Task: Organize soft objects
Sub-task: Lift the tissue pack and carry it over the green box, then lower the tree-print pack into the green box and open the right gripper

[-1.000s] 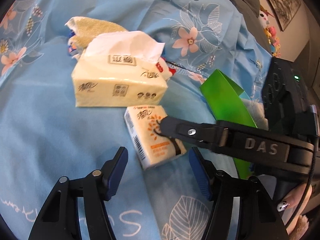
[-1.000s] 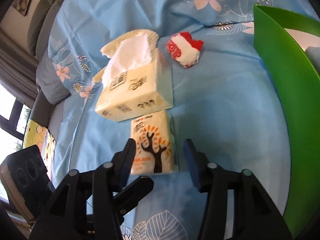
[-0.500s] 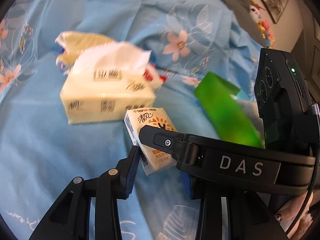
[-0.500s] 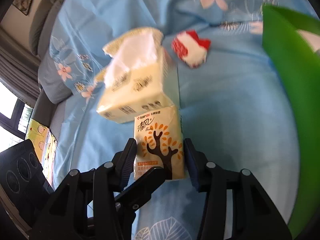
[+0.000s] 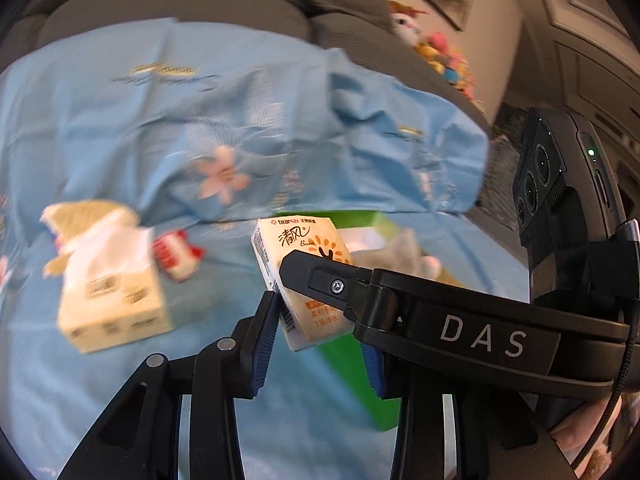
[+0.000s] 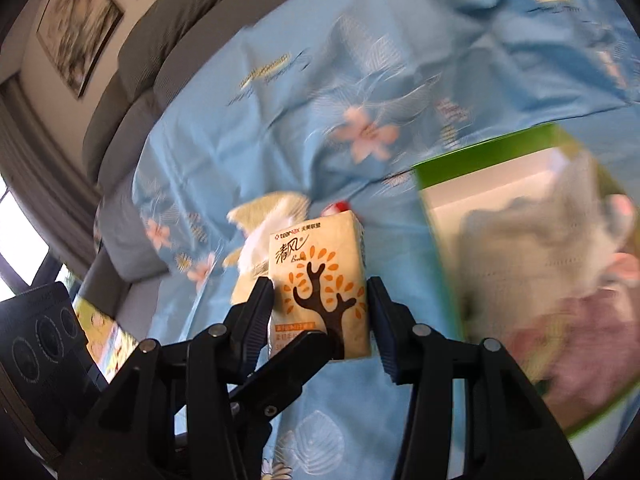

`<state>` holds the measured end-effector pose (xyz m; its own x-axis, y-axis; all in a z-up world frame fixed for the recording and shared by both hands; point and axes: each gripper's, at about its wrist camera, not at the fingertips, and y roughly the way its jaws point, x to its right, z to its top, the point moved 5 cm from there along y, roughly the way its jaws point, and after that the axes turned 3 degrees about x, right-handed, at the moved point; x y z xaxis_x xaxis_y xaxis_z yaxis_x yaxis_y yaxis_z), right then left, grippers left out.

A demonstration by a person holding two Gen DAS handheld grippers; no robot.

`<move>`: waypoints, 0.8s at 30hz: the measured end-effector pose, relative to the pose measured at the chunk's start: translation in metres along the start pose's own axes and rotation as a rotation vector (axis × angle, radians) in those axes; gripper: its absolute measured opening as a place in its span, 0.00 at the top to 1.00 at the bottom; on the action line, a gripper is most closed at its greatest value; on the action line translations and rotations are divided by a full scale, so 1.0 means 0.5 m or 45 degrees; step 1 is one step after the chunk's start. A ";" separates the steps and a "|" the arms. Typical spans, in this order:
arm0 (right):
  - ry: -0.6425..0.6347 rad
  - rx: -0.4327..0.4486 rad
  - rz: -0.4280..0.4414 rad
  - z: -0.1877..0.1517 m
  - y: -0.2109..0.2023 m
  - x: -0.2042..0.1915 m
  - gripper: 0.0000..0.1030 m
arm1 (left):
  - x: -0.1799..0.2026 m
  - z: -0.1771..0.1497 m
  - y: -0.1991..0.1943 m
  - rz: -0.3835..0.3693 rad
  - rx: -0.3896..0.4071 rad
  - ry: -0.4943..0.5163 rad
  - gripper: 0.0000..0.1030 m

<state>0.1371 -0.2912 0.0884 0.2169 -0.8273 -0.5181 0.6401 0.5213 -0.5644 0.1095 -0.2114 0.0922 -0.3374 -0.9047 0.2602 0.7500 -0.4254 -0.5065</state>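
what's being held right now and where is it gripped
The small tissue pack with the tree print is lifted off the blue sheet, pinched across its lower side edges by the right gripper. The left gripper also closes around it.

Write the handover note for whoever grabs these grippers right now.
Right gripper: shut on the small tissue pack, lifted off the blue sheet.
Left gripper: its fingers flank the same pack; contact unclear.
Green box: to the right, already holding soft items.
Left on the sheet: large tissue pack, red-and-white item.
Next, probably: drop the small pack in the box, then fetch those two.
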 end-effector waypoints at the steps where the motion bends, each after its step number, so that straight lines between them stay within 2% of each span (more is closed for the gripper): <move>1: 0.015 0.029 -0.012 0.008 -0.017 0.016 0.54 | 0.019 0.006 0.006 -0.013 0.002 0.023 0.62; 7: 0.110 0.147 -0.110 0.035 -0.094 0.096 0.54 | 0.125 0.024 0.066 -0.139 -0.023 0.117 0.62; 11: 0.205 0.195 -0.183 0.042 -0.139 0.170 0.54 | 0.186 0.022 0.117 -0.236 -0.078 0.148 0.62; 19: 0.373 0.179 -0.320 0.039 -0.165 0.295 0.54 | 0.258 -0.005 0.210 -0.339 -0.237 0.148 0.62; 24: 0.448 0.129 -0.351 0.028 -0.152 0.344 0.54 | 0.260 -0.029 0.248 -0.338 -0.326 0.108 0.62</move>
<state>0.1359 -0.4759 0.0511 -0.2242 -0.8016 -0.5542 0.7116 0.2538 -0.6551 0.1504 -0.3821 0.0512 -0.5548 -0.7565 0.3463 0.4672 -0.6277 -0.6226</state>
